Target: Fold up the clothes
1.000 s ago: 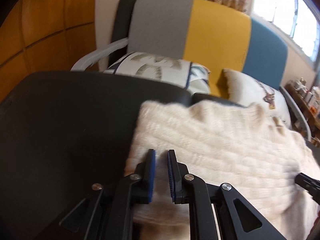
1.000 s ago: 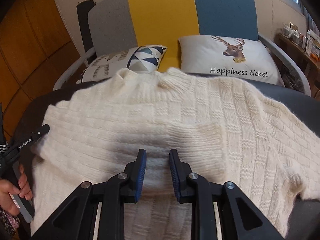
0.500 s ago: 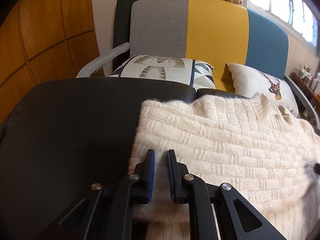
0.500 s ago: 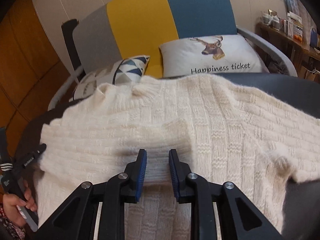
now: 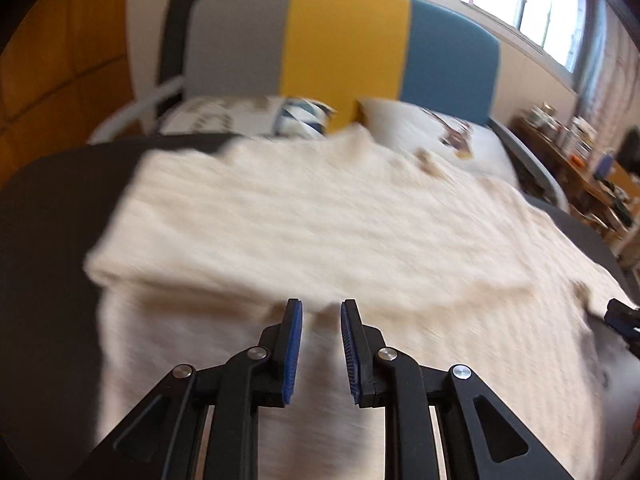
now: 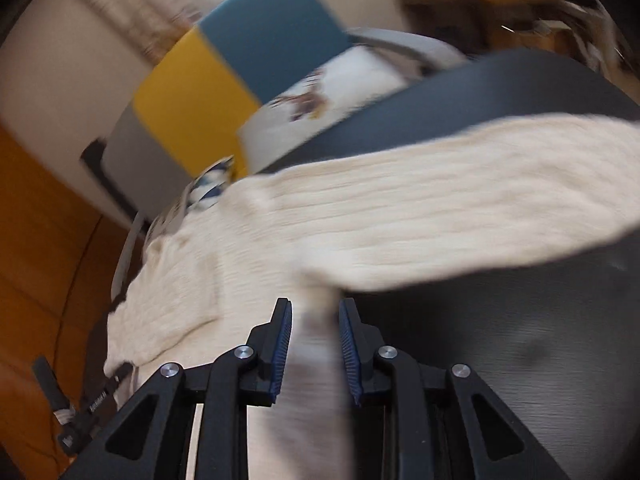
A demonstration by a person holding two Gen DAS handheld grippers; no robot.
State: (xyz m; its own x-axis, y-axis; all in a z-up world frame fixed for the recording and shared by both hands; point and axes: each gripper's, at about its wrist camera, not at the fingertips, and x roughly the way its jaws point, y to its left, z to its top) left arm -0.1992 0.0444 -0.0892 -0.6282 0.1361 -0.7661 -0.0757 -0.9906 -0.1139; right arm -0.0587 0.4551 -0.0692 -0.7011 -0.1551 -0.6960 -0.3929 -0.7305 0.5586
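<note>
The cream knit sweater lies spread over the dark table, its neck toward the sofa and one sleeve stretched out flat across the table top to the right. The body has a fold edge running across it just ahead of the left gripper, which hangs over the near part of the sweater; its jaws are opening, with knit showing between the blue pads, though blur hides whether they press on it. The right gripper sits at the place where the sleeve joins the body, and a strip of the cream fabric runs between its fingers. Its jaws are opening too, and a gap shows on both sides of the fabric. Both views are smeared. Behind the table stands a sofa with grey, yellow and blue back panels and two printed cushions.
</note>
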